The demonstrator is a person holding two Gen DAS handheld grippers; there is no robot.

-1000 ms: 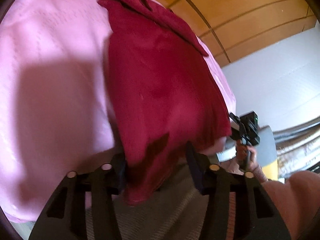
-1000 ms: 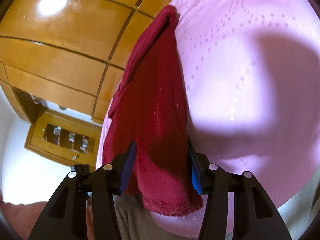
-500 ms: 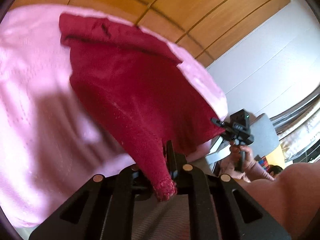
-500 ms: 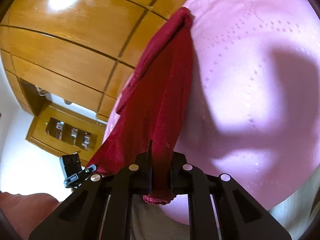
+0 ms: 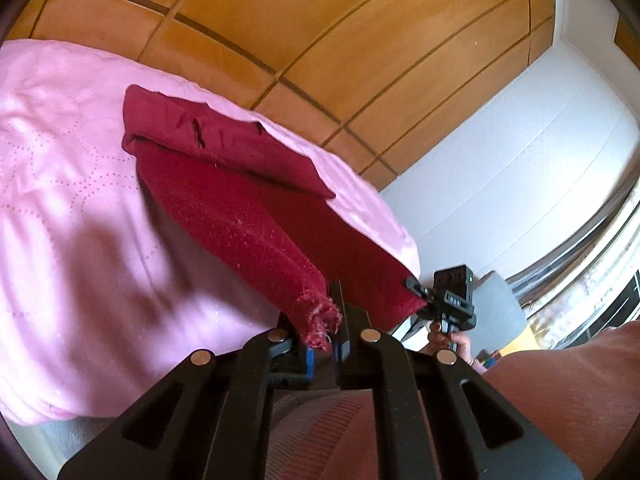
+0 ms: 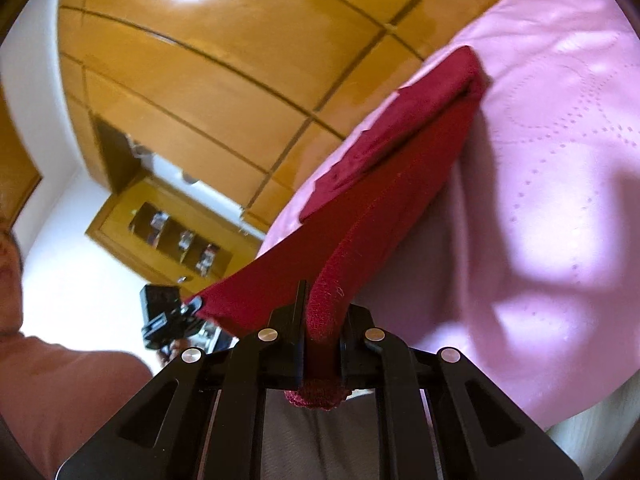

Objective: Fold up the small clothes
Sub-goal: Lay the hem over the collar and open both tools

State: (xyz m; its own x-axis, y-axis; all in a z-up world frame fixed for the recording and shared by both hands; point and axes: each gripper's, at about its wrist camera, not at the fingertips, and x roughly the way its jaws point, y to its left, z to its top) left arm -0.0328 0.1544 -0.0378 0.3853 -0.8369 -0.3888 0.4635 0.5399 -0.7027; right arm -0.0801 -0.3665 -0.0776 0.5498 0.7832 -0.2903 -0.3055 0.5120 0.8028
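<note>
A pink bedspread (image 5: 80, 208) was seen before wooden wardrobe panels (image 5: 320, 32). A dark red garment (image 5: 224, 184) was laid on the bedspread at its far, folded end, while its near edge was lifted clear and stretched between both tools. One near corner was clamped in the left gripper (image 5: 324, 332), the other was pinched in the right gripper (image 6: 322, 344).

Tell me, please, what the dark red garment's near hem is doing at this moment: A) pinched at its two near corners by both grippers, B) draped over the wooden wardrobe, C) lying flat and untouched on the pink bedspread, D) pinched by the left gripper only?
A: the left gripper and right gripper are each shut on a corner of the dark red garment, hem stretched between them.
</note>
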